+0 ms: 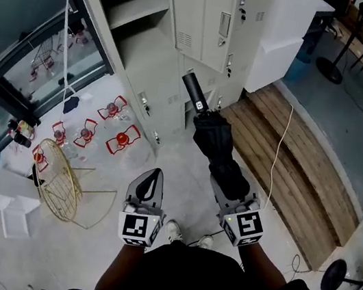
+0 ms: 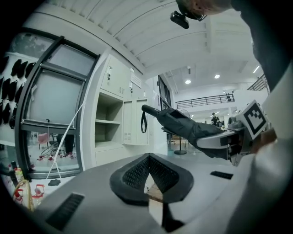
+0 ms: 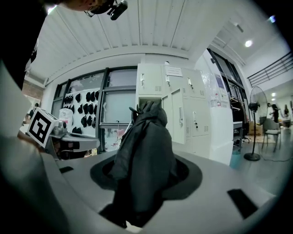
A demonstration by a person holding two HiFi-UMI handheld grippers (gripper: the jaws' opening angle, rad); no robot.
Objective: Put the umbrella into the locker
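My right gripper [image 1: 230, 184] is shut on a folded black umbrella [image 1: 212, 139], which sticks out level from the jaws with its handle [image 1: 193, 89] toward the lockers. In the right gripper view the umbrella [image 3: 143, 155] fills the space between the jaws. A cream locker [image 1: 145, 37] stands ahead with its door [image 1: 208, 13] swung open and a shelf inside. The left gripper [image 1: 152, 183] hangs beside the right one, jaws together and nothing in them; its own view shows the pads [image 2: 137, 176] meeting and the umbrella [image 2: 183, 125] off to the right.
A gold wire basket [image 1: 57, 181] lies on the floor at the left, with red wire stands [image 1: 117, 133] behind it. Wooden planks [image 1: 290, 160] run along the right. A white cable [image 1: 279, 151] trails over them. A fan base [image 1: 336, 276] stands at the lower right.
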